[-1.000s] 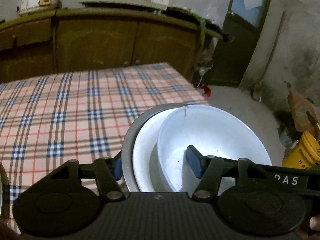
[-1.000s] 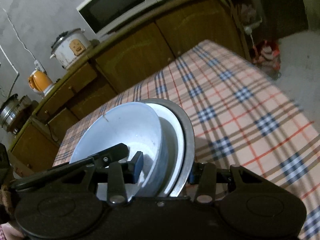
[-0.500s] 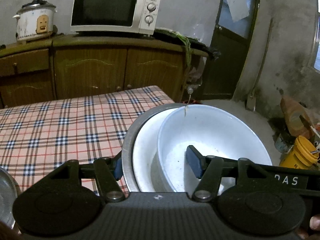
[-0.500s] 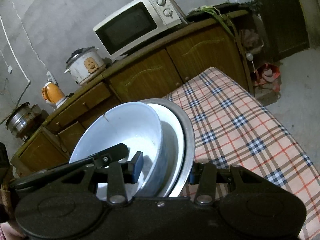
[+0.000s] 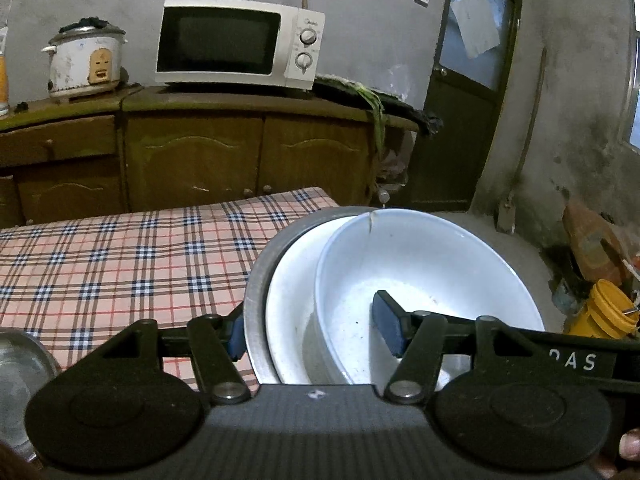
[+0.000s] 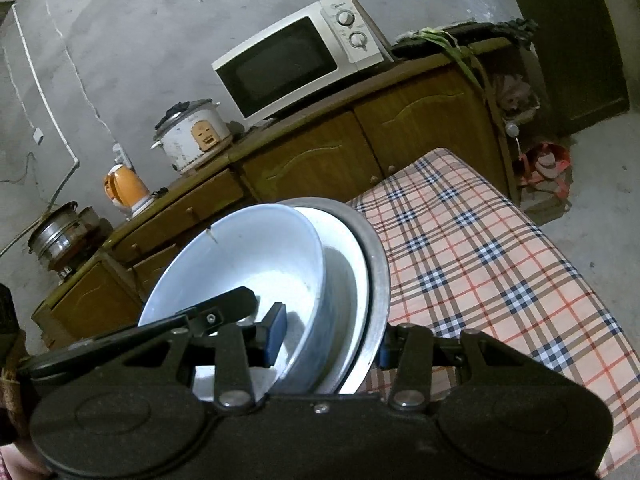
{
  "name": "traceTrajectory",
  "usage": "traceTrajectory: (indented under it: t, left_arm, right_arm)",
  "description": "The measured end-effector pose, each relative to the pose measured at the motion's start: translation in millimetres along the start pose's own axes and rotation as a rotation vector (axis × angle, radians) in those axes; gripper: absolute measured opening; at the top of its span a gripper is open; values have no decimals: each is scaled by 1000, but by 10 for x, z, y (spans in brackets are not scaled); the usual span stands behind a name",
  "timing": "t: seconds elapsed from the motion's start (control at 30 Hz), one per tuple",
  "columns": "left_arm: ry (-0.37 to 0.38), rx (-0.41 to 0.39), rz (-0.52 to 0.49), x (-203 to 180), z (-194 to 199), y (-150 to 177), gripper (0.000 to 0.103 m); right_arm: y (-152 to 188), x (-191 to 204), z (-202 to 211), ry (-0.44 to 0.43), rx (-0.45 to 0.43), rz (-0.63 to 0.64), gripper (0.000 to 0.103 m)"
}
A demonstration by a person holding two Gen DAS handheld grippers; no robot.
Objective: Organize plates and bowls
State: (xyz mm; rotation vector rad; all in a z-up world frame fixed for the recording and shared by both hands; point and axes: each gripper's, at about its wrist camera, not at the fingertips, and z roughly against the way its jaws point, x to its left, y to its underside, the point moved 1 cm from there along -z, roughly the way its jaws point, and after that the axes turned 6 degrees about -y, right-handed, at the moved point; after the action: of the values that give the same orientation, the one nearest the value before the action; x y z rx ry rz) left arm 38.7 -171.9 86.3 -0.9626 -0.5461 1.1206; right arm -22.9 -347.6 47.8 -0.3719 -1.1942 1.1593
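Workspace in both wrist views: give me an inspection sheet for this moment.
Surface: checked tablecloth on table.
Job's things: white bowl nested in white dish inside metal plate, held above the table.
Clutter: metal dish at left edge.
Grippers: left hand-held gripper and right hand-held gripper each clamp the stack's rims.
Cables: wall wiring.
Surroundings: microwave, rice cooker, cabinet, yellow bucket.

"DAS" is printed in white on a black arm (image 5: 572, 360) at the right of the left wrist view. A small brand mark sits on the microwave (image 5: 240, 42) panel, too small to be read.
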Motion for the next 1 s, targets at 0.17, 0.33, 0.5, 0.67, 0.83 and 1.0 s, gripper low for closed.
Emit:
traceTrajectory:
  t: [0.17, 0.33, 0.5, 0.67, 0.83, 1.0]
  left_arm:
    - [-14, -9, 2, 17, 88, -4, 62]
    - [-26, -18, 9, 44, 158, 8, 62]
    - [-38, -19, 14, 61, 206, 31, 62]
    - [-46, -20, 21, 97, 247, 47, 62]
    - [-58, -19, 30, 122, 266, 60, 62]
    - [-69, -18, 37, 152, 294, 72, 62]
  right_arm:
    - [16, 73, 54, -15, -2, 8, 53]
    - [36, 142, 81, -29, -2, 17, 53]
    - [53, 192, 86, -40, 3, 21, 53]
    - [79, 240, 85, -47, 9, 29, 53]
    - [110, 290, 66, -55, 19, 33, 53]
    - [136, 325, 41, -63, 28, 36, 53]
